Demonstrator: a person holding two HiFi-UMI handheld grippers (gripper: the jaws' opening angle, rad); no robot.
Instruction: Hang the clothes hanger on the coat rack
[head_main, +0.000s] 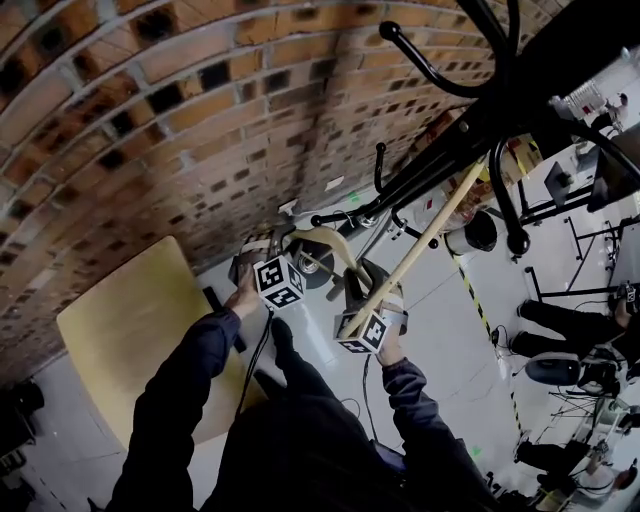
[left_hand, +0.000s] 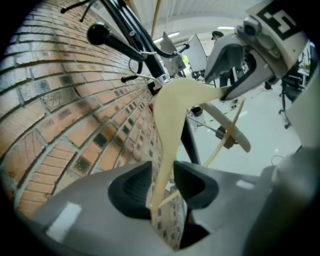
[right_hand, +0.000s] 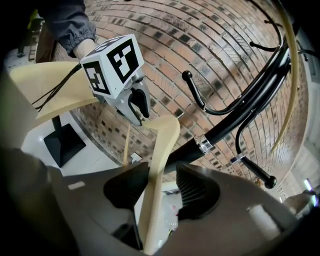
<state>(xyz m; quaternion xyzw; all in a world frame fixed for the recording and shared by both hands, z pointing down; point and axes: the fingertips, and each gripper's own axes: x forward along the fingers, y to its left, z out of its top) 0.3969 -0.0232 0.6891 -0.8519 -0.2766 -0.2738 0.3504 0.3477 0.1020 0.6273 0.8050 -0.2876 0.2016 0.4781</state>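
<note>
Pale wood clothes hanger, curved arms (head_main: 325, 240) (left_hand: 172, 115) (right_hand: 162, 145), sits mid-frame in head view, spanning both grippers.

- L gripper (head_main: 300, 255) (left_hand: 162, 177) (right_hand: 139, 112): jaws part-way apart. One hanger arm runs up btwn the pads toward 12 o'clock, lying along the 9 o'clock pad, w/ a gap to the 3 o'clock pad. Not clamped.
- R gripper (head_main: 360, 288) (left_hand: 225, 95) (right_hand: 162, 185): jaws wide. Other hanger arm stands btwn them, clear daylight on the 3 o'clock side. Not clamped either.
- Black metal coat rack w/ ball-tipped pegs (head_main: 480, 120) (left_hand: 127, 30) (right_hand: 240, 125): in head view the pole slants from centre out to 1 o'clock.
- Hanger peak is just beside the pole. In R gripper view a thin wire hook shows at its 1 o'clock, near a curved peg. Can't tell if it bears on the peg.
- Thin pale wooden rod (head_main: 420, 240) runs 7 to 1 o'clock past the R gripper.
- Red-brown brick wall (head_main: 150, 130) fills 9 to 12 o'clock.
- Light wooden tabletop (head_main: 120, 330) at 8 o'clock.
- Dark sleeves (head_main: 180, 400) come up from 6 o'clock.
</note>
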